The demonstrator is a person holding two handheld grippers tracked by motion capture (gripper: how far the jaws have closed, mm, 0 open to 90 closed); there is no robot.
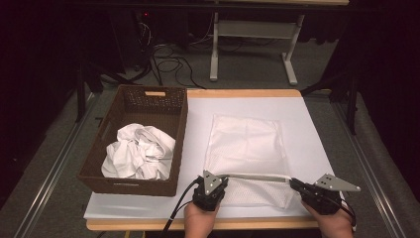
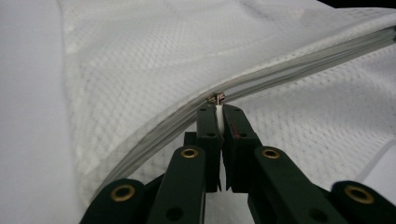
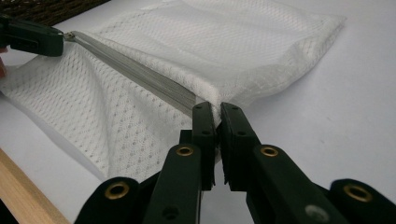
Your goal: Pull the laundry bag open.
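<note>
Working a white mesh laundry bag [image 1: 246, 144] flat on the white table sheet [image 1: 302, 119], near-centre of the table, just right of the basket.

Far left: brown wicker basket [image 1: 130, 101] on the left side of the table, crumpled white cloth [image 1: 138, 151] inside it, bunched toward the near end. Not touched by either gripper.

Left gripper [image 1: 214, 184]: at the bag's near-left corner, person's left hand [image 1: 200, 218] behind it at the near table edge. In the left gripper view the jaws are pinched narrow on the white zipper pull tab [image 2: 218, 114], with the small metal slider [image 2: 216, 98] sitting right at the jaw tips. Zipper [image 2: 299, 65] runs away up and to the right from there.

Zipper [image 1: 257, 176] in the high view: lifted off the sheet, stretched as a line between the two grippers along the bag's near end. Mesh hangs below it toward the near edge.

Right gripper [image 1: 296, 185]: at the bag's near-right corner, right hand [image 1: 337, 223] behind it. Right gripper view shows jaws [image 3: 217, 116] clamped narrow on the bag's edge at the zipper's end; fabric is gathered between the pads. The left gripper [image 3: 32, 37] shows at the far end of the zipper there.

Rest of the bag lies flat, far end toward the table's centre.
</note>
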